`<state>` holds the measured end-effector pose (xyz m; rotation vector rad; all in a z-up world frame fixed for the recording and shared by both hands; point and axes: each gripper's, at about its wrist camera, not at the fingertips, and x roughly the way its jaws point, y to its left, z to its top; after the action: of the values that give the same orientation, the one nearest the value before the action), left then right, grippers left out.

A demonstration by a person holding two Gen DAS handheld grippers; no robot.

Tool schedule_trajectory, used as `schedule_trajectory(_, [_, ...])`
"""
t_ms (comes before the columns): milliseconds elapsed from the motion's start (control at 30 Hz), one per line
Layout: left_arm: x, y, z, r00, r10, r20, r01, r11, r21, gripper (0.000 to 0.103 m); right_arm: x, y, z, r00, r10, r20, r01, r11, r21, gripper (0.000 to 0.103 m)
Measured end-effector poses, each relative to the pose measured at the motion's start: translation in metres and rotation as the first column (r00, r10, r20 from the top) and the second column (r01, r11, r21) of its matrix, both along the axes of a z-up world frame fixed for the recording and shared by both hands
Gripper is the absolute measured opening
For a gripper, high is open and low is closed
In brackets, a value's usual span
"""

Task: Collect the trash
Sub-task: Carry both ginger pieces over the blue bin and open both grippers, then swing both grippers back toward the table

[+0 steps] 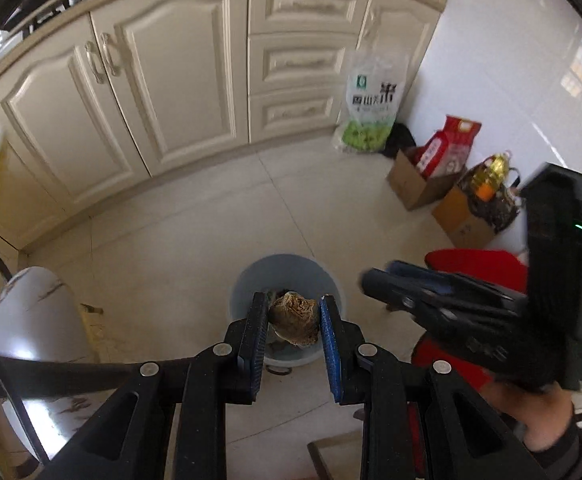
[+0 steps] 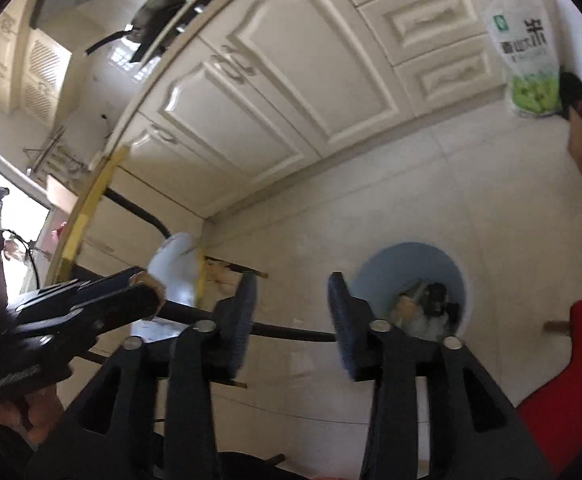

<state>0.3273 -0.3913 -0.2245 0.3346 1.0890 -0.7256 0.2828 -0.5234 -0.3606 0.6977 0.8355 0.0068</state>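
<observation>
trash wad (image 1: 294, 319) pinched in left jaws above littered blue bin (image 1: 251, 280); right jaws spread, empty.

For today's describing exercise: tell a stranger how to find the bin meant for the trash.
Start at the cream cabinets and come forward across the tiled floor. The bin stands alone there, beneath the left gripper and its brown scrap. It is round, pale blue and open-topped, unlike the cardboard boxes nearby.

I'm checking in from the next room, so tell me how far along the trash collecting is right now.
Partly done: the blue bin already has scraps at its bottom. In hand: the left tool grips a crumpled brown lump right over the bin, not yet dropped. The right tool is open and empty. Any further trash lies outside these views.
</observation>
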Motion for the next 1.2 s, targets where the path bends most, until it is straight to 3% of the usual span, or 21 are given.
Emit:
schedule_trajectory(67, [0.012,-0.014,-0.011,1.000,-0.005,-0.017,0.005,1.000,0.011,0.022,-0.011,-0.008,-0.004,0.999,-0.043,-0.024,0.042,0.999,-0.015,0.061])
schedule_trajectory(200, [0.036,-0.040,-0.026,0.999,-0.003,-0.049,0.004,1.000,0.023,0.029,-0.029,-0.015,-0.010,0.995,-0.094,-0.036,0.095,0.995,0.035,0.069])
schedule_trajectory(267, [0.047,-0.051,-0.032,0.997,0.004,-0.076,-0.002,1.000,0.027,0.049,-0.037,-0.016,-0.010,0.994,-0.107,-0.034,0.108,0.994,0.027,0.071])
schedule_trajectory(333, [0.060,-0.054,-0.035,0.996,0.029,-0.087,-0.029,1.000,0.004,0.058,-0.046,-0.017,-0.009,0.992,-0.120,-0.028,0.121,0.992,0.036,0.073])
schedule_trajectory(500, [0.051,-0.027,-0.014,0.995,0.079,-0.061,-0.080,0.997,-0.020,0.060,-0.060,-0.006,0.005,0.992,-0.128,0.011,0.127,0.989,0.074,0.076])
schedule_trajectory(600, [0.022,0.011,0.018,0.994,0.106,-0.022,-0.107,0.993,-0.054,0.060,-0.063,0.005,0.025,0.991,-0.116,0.059,0.111,0.990,0.082,0.077])
schedule_trajectory(700, [-0.004,0.052,0.049,0.990,0.143,0.016,-0.141,0.984,-0.107,0.064,-0.064,0.025,0.054,0.991,-0.096,0.096,0.093,0.995,0.042,0.089])
schedule_trajectory(833, [-0.041,0.108,0.091,0.976,0.173,0.134,-0.154,0.978,-0.139,0.069,-0.058,0.064,0.096,0.987,-0.012,0.157,0.012,1.000,-0.001,0.094])
schedule_trajectory(1033, [-0.083,0.212,0.142,0.926,0.284,0.249,-0.241,0.952,-0.187,0.075,-0.044,0.137,0.151,0.969,0.100,0.225,-0.077,0.991,-0.106,0.097])
schedule_trajectory(1200, [-0.104,0.296,0.169,0.884,0.383,0.269,-0.333,0.919,-0.213,0.082,-0.014,0.207,0.183,0.946,0.214,0.244,-0.172,0.968,-0.183,0.098])
